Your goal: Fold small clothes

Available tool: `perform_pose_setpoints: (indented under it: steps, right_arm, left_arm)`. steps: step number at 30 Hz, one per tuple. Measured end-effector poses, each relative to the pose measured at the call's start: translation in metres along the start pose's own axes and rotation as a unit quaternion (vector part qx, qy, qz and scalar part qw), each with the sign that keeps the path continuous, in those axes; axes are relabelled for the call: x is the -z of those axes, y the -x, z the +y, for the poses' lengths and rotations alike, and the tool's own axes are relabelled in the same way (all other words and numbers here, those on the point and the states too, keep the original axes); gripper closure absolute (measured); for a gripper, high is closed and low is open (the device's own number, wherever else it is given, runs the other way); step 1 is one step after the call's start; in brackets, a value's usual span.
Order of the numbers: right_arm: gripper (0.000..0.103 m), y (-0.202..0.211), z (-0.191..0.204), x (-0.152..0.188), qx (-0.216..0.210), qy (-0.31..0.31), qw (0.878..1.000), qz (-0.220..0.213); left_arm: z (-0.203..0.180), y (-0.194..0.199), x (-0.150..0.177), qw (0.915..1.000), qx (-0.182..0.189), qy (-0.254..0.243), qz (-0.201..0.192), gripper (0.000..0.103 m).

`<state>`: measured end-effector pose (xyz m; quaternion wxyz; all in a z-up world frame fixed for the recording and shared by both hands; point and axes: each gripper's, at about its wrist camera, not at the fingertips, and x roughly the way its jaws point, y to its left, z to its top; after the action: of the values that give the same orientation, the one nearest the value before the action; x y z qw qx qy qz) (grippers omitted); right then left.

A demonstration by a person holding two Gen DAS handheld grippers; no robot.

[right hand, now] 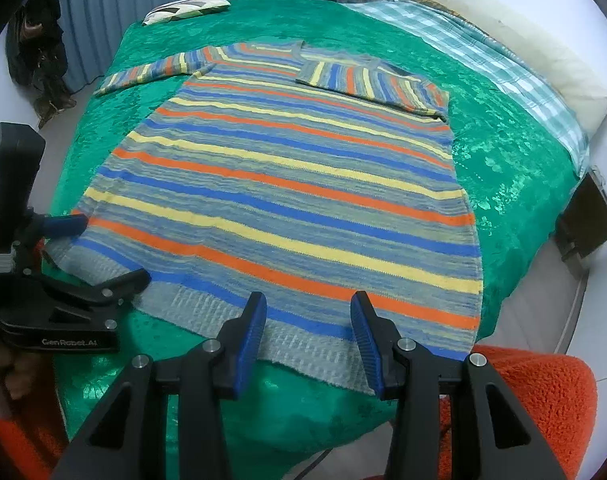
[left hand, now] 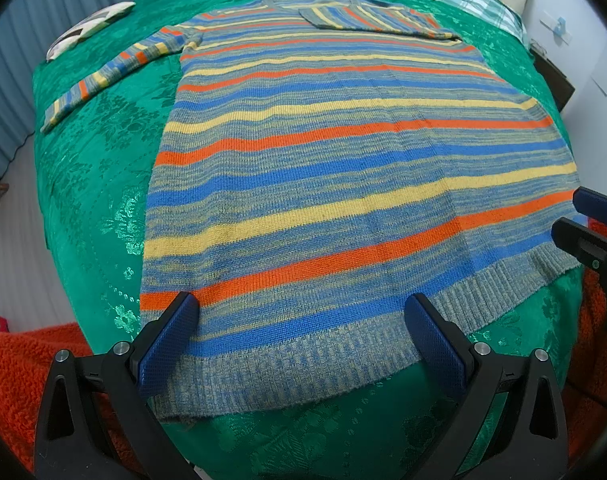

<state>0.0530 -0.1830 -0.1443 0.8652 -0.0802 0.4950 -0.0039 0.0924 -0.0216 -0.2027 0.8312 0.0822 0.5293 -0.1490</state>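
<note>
A striped knit sweater (left hand: 343, 184) lies spread flat on a bed under a green patterned bedspread (left hand: 99, 184), its ribbed hem (left hand: 287, 364) nearest both cameras. One sleeve (left hand: 107, 76) stretches out to the side on the green cloth; the other sleeve (right hand: 367, 80) is folded across the chest near the neckline. The left claw (left hand: 303, 312) hovers over the hem's left part with its blue pads spread wide, nothing pinched between them. The right claw (right hand: 309, 312) hangs over the hem's right part, also spread with nothing between the pads. Whether any fingertip touches the knit is hard to tell. An orange fuzzy blanket (right hand: 543, 392) is cut off at the lower edges. A checked sheet (right hand: 463, 40) and a pale pillow (right hand: 515, 44) bend along the far rim, and a small patterned cushion (left hand: 87, 28) lies at the far corner.
</note>
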Motion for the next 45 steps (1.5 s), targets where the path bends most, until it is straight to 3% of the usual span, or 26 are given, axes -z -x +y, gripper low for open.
perform_pose_setpoints:
  steps: [38,42,45]
  right_arm:
    - [0.058,0.001,-0.002,0.0,0.011,0.003,1.0,-0.012]
    - [0.058,0.005,-0.002,-0.002,0.003,-0.001,1.0,-0.026]
    - [0.058,0.008,-0.003,-0.004,-0.003,-0.006,0.999,-0.038]
  left_arm:
    - [0.004,0.004,-0.004,0.9999,0.016,0.004,0.005,0.001]
    - [0.029,0.027,-0.021,0.9974,0.048,0.054,-0.012,0.002]
    - [0.084,0.046,-0.046,0.9877,0.084,0.125,-0.042,0.001]
